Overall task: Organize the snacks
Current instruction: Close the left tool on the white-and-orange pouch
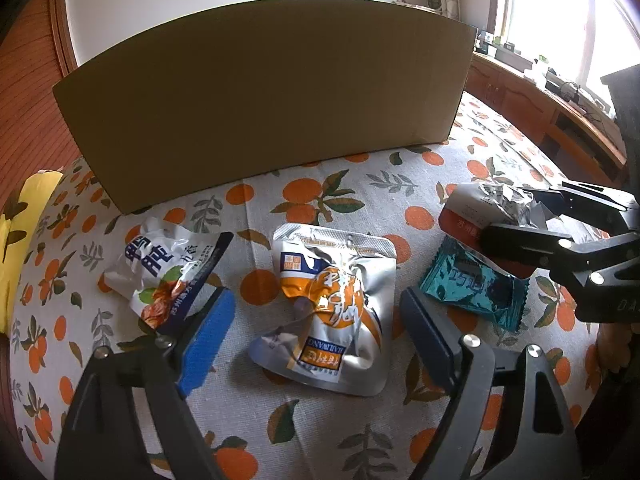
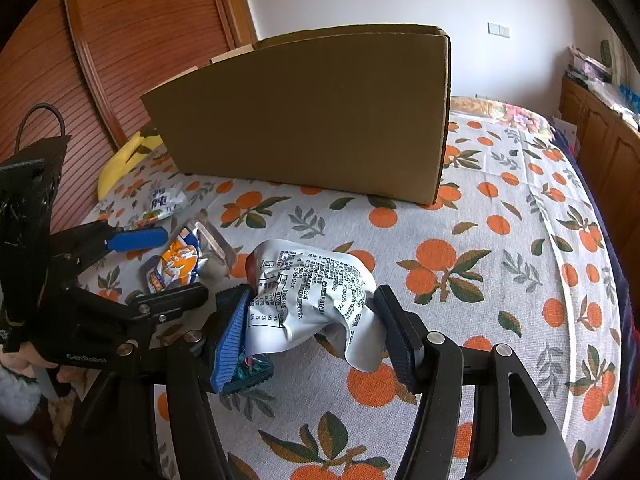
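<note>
My left gripper [image 1: 316, 308] is open, its jaws on either side of a silver and orange snack pouch [image 1: 332, 312] that lies flat on the orange-print cloth. A white and blue snack bag [image 1: 160, 268] lies left of it. A teal wrapper [image 1: 472, 288] lies to the right. My right gripper [image 2: 312, 320] is shut on a white and red snack bag [image 2: 316, 288], also seen in the left wrist view [image 1: 480, 208]. A tall cardboard box [image 1: 264, 100] stands behind the snacks, also in the right wrist view [image 2: 312, 120].
The bed surface wears an orange-print cloth [image 2: 480, 260]. A yellow pillow [image 1: 24, 216] lies at the left edge. Wooden slatted doors [image 2: 120, 40] stand at the left, wooden cabinets [image 1: 540, 108] under a window at the right.
</note>
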A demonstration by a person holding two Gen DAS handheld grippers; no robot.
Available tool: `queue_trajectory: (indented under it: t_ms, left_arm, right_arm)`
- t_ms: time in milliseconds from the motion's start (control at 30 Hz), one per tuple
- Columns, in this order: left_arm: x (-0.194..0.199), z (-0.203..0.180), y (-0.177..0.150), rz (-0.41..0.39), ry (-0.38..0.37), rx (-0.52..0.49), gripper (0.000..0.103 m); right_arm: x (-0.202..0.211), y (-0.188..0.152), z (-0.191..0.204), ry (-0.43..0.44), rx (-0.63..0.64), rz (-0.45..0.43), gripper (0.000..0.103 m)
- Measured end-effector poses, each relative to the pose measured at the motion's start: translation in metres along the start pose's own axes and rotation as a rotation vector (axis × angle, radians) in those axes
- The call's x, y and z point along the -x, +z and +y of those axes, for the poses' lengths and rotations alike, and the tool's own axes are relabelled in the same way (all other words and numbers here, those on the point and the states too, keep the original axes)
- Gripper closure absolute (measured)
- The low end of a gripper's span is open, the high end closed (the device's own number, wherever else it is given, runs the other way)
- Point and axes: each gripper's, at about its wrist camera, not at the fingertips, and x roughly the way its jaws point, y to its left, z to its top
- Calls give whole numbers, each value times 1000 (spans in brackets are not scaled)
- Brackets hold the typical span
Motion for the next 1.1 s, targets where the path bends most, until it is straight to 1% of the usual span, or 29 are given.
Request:
queue_trajectory:
  t_ms: [67,133,167,200,233,267,300,333,400,433,533,767,1100]
  left_arm:
    - [1,-1,-1,-1,-9,-8,19]
    - [2,-2,-2,-8,-16,-15,23]
    - [4,-4,-3,-14,-23,-25,27]
    - [5,-6,-3,-19,-29,-36,34]
    - [7,-9,-4,-28,-32,-47,38]
    - [8,-11,-5,-34,-29,-53,45]
    - [9,-13,-5,-40,-22,-63,49]
    - [11,-15,-6,-46,-11,-69,50]
    - [15,-15,-7,-68,11,-59,61]
    - [17,-13,-8,-71,8,-50,65]
    - [18,-11,-10,-61,-15,-35,65]
    - [25,-13,-13,-76,-13,-38,66]
    - [37,-10,-14,-111,-13,-12,68]
  right_arm:
    - [0,0,0,-1,0,-3,40]
    - [0,0,0,-2,-1,-2,40]
    - [0,-1,0,-4,0,-2,40]
    - [0,-1,1,-6,2,-2,40]
    - [1,0,2,-7,7,-3,40]
    - [2,0,3,-6,9,-5,40]
    - [3,0,5,-5,13,-8,40]
    - [4,1,6,-3,17,-12,40]
    - [6,1,7,-3,23,-18,40]
    - [6,1,7,-4,25,-19,40]
    - [6,0,6,-6,23,-16,40]
    - [5,0,6,-8,21,-15,40]
    - [7,0,8,-18,32,-23,40]
